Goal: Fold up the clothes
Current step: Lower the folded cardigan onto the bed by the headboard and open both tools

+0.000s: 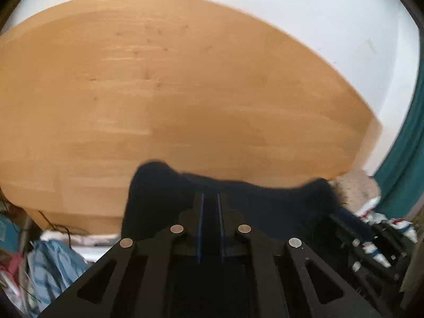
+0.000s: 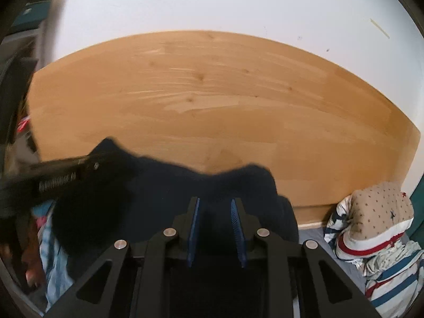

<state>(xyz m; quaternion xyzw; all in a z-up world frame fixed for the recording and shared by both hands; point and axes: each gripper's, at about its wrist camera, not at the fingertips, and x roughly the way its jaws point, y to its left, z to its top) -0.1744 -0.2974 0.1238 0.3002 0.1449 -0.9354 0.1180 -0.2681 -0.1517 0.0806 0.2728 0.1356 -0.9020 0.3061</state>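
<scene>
Dark navy knit garment [image 2: 164,190], pinched at its upper edge by both the left gripper [image 1: 210,198] and right gripper [image 2: 214,204], hangs stretched between them at the light wooden tabletop [image 2: 212,100]'s near edge, probably for spreading flat.

A light wooden tabletop [image 2: 212,100] is filling most of both views, standing against a plain white wall [image 2: 212,5]. A teal curtain [image 1: 405,159] is hanging at the right, and soft, even light is falling across the wood.
</scene>
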